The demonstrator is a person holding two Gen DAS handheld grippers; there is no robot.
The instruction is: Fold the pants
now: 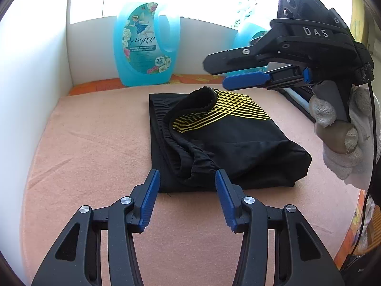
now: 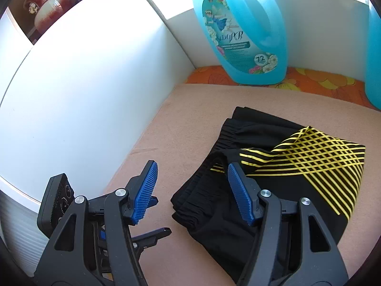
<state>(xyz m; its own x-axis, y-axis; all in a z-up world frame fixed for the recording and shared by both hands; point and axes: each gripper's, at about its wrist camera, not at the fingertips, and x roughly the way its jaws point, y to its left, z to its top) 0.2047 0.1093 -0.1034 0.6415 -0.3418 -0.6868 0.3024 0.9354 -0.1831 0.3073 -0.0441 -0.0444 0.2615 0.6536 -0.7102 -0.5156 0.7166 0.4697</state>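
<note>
Black pants [image 1: 238,145] with a yellow line pattern lie folded into a compact stack on the pink cloth; they also show in the right wrist view [image 2: 273,178]. The waistband bulges open at the stack's near left edge. My left gripper [image 1: 187,195] is open and empty, just short of the stack's near edge. My right gripper [image 2: 191,190] is open and empty above the stack's waistband side. In the left wrist view the right gripper [image 1: 220,75] hovers above the far end of the pants, held by a gloved hand [image 1: 340,128].
A blue detergent jug [image 1: 146,45] stands at the back by the white wall, also in the right wrist view [image 2: 245,35]. A second blue jug [image 2: 373,54] stands to its right. A white wall [image 2: 83,83] bounds the left side. Orange floral fabric [image 2: 309,78] lies under the jugs.
</note>
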